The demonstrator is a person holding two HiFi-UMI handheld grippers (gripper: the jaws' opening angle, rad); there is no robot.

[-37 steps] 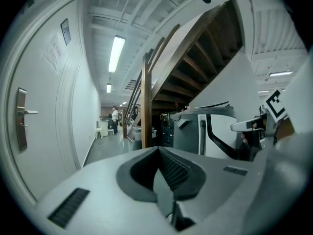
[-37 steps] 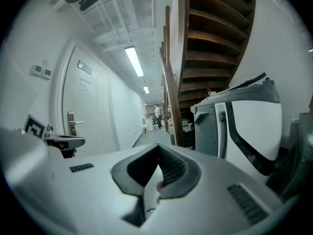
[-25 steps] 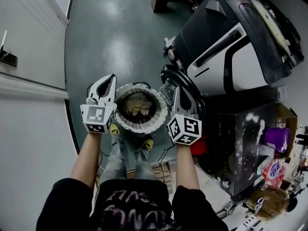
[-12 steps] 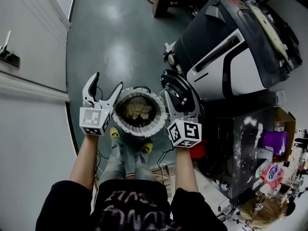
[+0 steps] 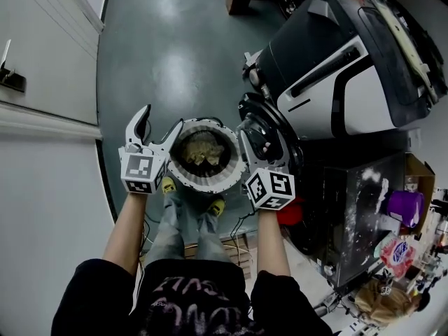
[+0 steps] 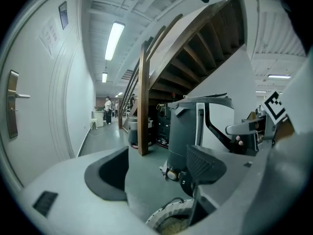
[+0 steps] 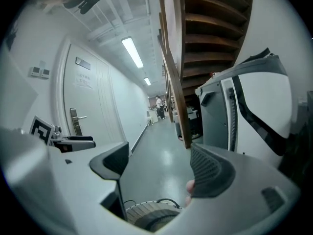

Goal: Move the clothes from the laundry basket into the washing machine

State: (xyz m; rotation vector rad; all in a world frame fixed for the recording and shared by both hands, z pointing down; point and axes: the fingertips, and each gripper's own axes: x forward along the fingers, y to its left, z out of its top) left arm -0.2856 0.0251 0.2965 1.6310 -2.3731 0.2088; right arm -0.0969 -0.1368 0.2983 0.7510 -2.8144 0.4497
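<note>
A round white laundry basket [image 5: 183, 177] stands on the floor just ahead of the person's feet, holding a heap of tan clothes [image 5: 201, 149]. My left gripper [image 5: 159, 123] is open at the basket's left rim and my right gripper [image 5: 262, 137] is open at its right rim; nothing lies between either pair of jaws. The left gripper view has the left gripper [image 6: 156, 168] wide apart above the basket rim [image 6: 164, 215]. My right gripper [image 7: 159, 165] also gapes over the basket rim [image 7: 146, 213]. The black and white washing machine [image 5: 350, 68] stands to the right, its dark round door [image 5: 280, 121] beside the right gripper.
A white wall with a door handle [image 5: 10, 79] runs along the left. Grey floor [image 5: 168, 54] stretches ahead. A dark cabinet [image 5: 357, 215] with clutter and a purple container [image 5: 404, 205] stands at the right. Cables [image 5: 241, 222] trail by the feet. A wooden stair post [image 6: 143, 102] rises ahead.
Both grippers were shut at the basket's rim a second ago and have opened wide, letting go of it. The basket rests between them.
</note>
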